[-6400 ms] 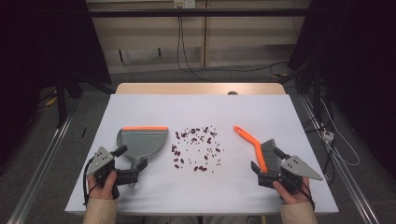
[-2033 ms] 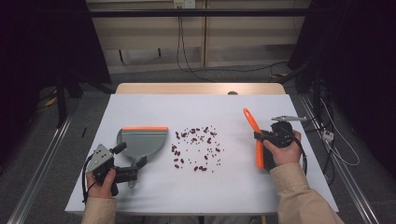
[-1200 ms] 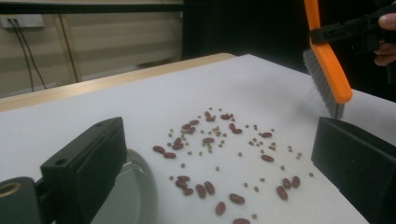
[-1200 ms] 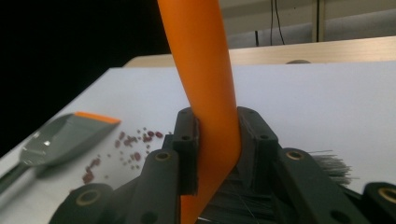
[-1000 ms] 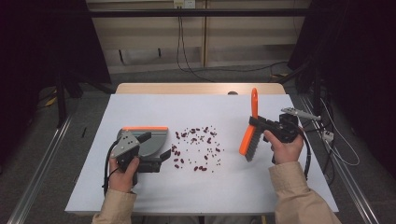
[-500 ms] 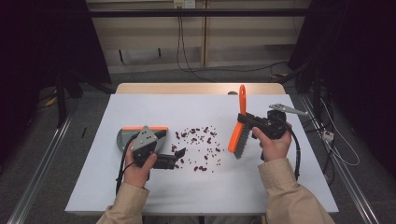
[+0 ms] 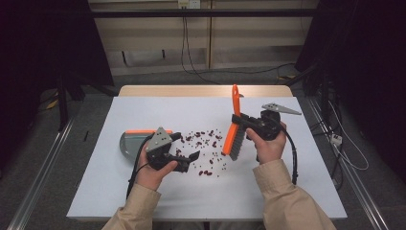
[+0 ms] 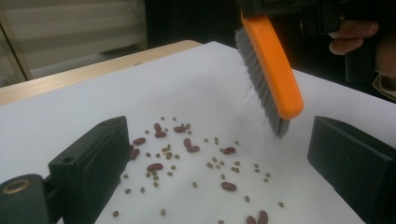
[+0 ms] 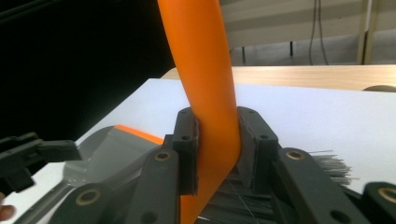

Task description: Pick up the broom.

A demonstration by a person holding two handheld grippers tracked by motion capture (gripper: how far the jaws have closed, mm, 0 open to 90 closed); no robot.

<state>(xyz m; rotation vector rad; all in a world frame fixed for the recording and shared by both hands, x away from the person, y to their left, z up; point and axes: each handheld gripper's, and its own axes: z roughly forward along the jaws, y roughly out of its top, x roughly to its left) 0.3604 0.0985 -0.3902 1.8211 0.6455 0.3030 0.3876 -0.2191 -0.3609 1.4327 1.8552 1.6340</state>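
brush [image 7: 233, 136] with the orange back and grey bristles hangs above the white table [image 7: 143, 103], clamped at the neck of its handle between the jaws of the right gripper [image 7: 244, 122]; in the right gripper view the two black pads [image 9: 187, 154] press flat on either side of the orange handle, so the grip is clenched on it; the handle points up and away from the person, the bristle head slopes down toward the table, its tip over the right edge of the scattered beans [image 7: 207, 148]; whether the bristles touch the surface cannot be told from the high view, though in the left gripper view the tip sits clear of the sheet, above the beans [image 8: 187, 149]; red beans and smaller green ones lie spread between the two grippers; left gripper [image 7: 191, 158] lies low at the left edge of the scatter, jaws pointing right toward the brush and standing wide apart with nothing but beans and bare table between them; dustpan [image 7: 131, 143], grey with an orange rim, rests on the table just behind and to the left of the left gripper, not held; in the right gripper view the dustpan [image 9: 112, 149] shows beyond the jaws, mouth toward the beans.
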